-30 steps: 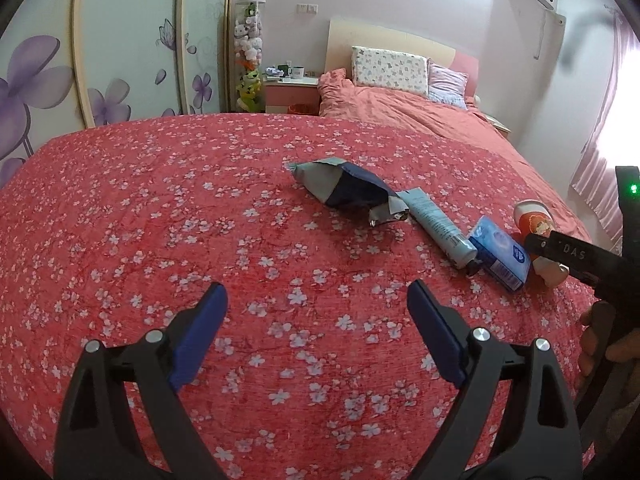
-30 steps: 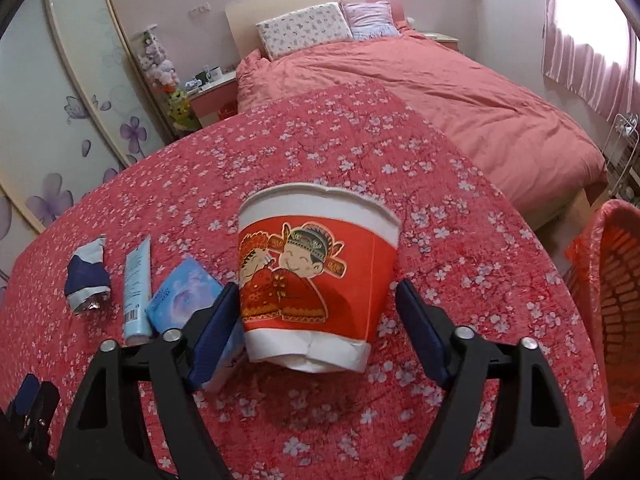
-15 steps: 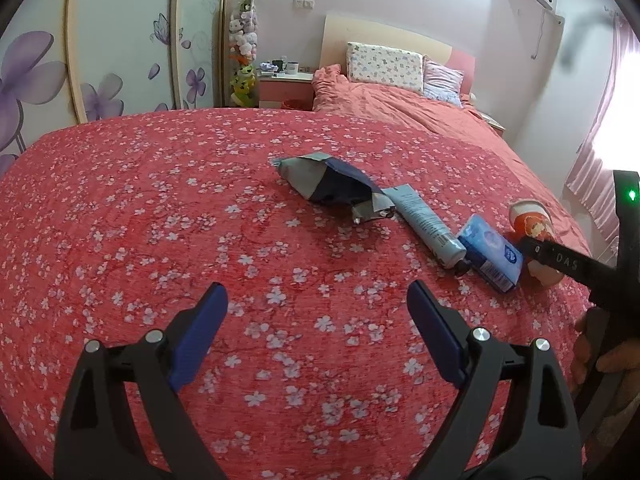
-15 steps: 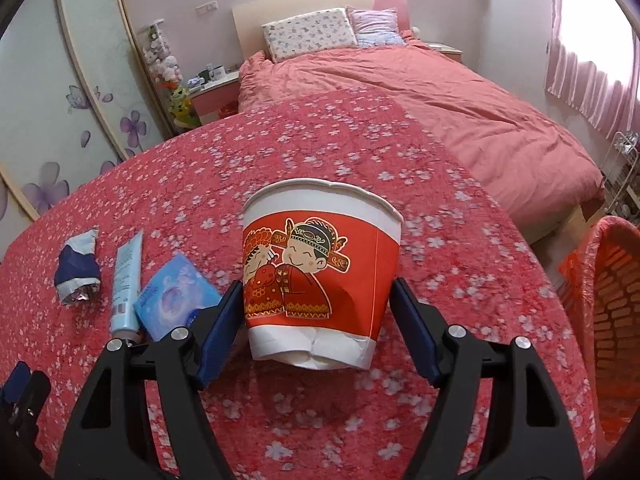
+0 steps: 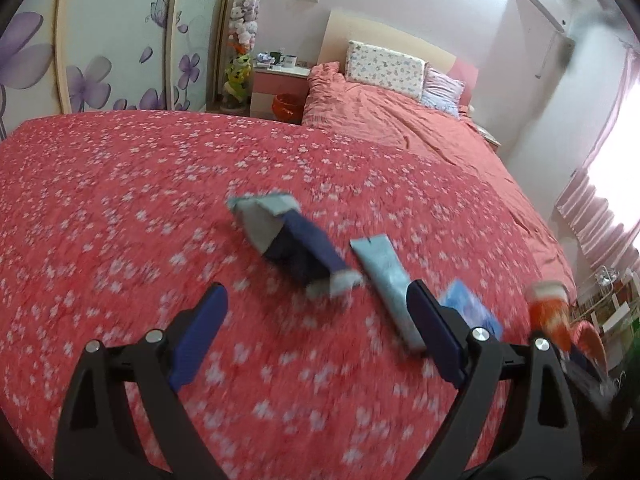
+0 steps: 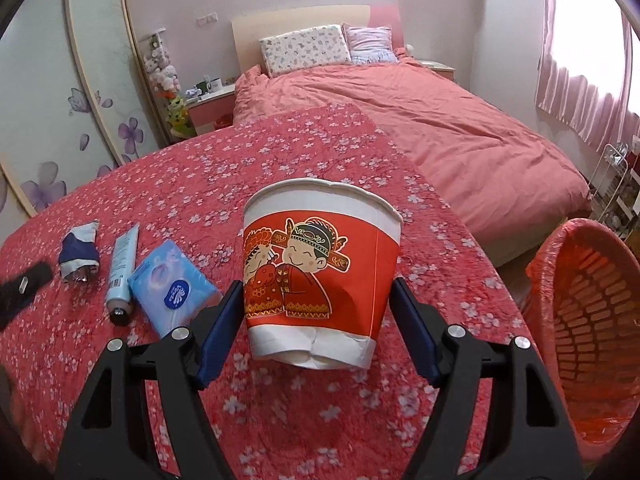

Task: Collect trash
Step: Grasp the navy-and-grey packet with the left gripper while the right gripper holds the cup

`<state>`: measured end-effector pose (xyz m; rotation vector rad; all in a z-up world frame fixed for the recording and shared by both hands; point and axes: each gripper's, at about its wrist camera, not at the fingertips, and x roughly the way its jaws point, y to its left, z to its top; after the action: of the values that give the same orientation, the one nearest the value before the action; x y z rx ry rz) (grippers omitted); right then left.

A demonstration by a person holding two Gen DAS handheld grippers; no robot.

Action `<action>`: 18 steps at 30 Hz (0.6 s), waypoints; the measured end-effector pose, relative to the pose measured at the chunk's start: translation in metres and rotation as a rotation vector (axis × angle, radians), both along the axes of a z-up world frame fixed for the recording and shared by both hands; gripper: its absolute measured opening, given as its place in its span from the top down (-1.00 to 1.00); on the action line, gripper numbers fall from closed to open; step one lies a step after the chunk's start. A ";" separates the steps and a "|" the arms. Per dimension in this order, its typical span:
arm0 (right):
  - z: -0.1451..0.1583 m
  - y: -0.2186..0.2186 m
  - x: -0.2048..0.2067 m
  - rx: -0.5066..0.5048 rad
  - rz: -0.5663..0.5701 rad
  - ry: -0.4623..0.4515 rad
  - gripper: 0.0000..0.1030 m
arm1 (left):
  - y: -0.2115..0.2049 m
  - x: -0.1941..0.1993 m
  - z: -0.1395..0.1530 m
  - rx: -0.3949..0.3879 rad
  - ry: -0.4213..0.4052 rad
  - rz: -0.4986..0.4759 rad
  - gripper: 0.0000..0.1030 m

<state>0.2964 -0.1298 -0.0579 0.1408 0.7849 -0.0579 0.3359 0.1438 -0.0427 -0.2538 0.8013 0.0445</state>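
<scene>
My right gripper [image 6: 318,316] is shut on a red and white paper cup [image 6: 320,268] with a cartoon couple, held upright just above the flowered red cloth; the cup also shows in the left wrist view [image 5: 550,308]. My left gripper [image 5: 316,312] is open and empty, just short of a crumpled blue and silver wrapper [image 5: 290,240]. Beside the wrapper lie a light blue tube [image 5: 388,276] and a blue tissue pack [image 5: 468,308]. The right wrist view shows the wrapper [image 6: 78,252], tube [image 6: 122,272] and pack [image 6: 174,284] left of the cup.
An orange mesh basket [image 6: 588,320] lined with a bag stands off the cloth's right edge. A bed with pink bedding [image 6: 460,128] lies beyond. A wardrobe with purple flowers [image 5: 100,40] and a nightstand [image 5: 280,88] stand at the back.
My right gripper's fingers closed onto the cup and lifted it slightly. My left gripper moved forward and right toward the wrapper; its view is now blurred.
</scene>
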 end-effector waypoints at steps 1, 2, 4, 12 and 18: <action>0.000 0.000 0.000 -0.003 0.002 -0.001 -0.41 | -0.001 0.009 -0.001 0.013 0.014 0.012 -0.73; -0.001 0.000 -0.001 -0.006 0.003 -0.002 -0.41 | -0.002 0.017 -0.003 0.019 0.028 0.021 -0.73; -0.002 0.000 -0.001 -0.004 0.004 -0.002 -0.41 | -0.001 0.028 -0.007 0.020 0.051 0.032 -0.64; -0.005 -0.006 -0.004 0.009 0.005 0.001 -0.41 | 0.006 0.049 -0.029 0.042 0.149 0.041 -0.14; -0.007 -0.010 -0.009 0.011 0.014 -0.003 -0.41 | 0.023 0.037 -0.029 0.058 0.135 0.015 -0.11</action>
<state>0.2872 -0.1399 -0.0647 0.1457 0.7831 -0.0401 0.3725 0.1665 -0.0721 -0.2038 0.9306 0.0996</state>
